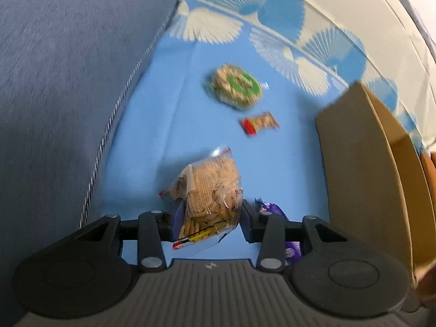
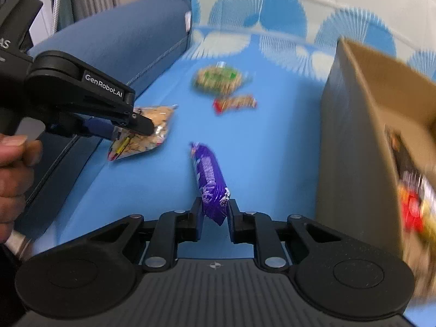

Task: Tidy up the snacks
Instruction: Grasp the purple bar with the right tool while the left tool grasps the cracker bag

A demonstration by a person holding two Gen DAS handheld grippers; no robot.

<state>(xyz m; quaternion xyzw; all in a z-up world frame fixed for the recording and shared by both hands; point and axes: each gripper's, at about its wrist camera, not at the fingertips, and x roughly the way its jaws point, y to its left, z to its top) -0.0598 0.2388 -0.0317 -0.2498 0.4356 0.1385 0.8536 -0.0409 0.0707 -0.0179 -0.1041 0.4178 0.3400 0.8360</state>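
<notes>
Gripping one snack each, two claws: cracker bag (image 1: 209, 190), purple packet (image 2: 209, 179).

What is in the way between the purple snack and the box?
Nothing visible. The right tongs grip the purple snack, and only bare blue sheet lies between it and the cardboard box to its right.

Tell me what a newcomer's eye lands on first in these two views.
Each gripper has a snack between its jaws: the left gripper has a clear bag of crackers, and the right gripper has the end of a purple packet. Both sit over a bright blue sheet. A tall cardboard box rises at the right, with two blurred snacks lying farther back.
</notes>
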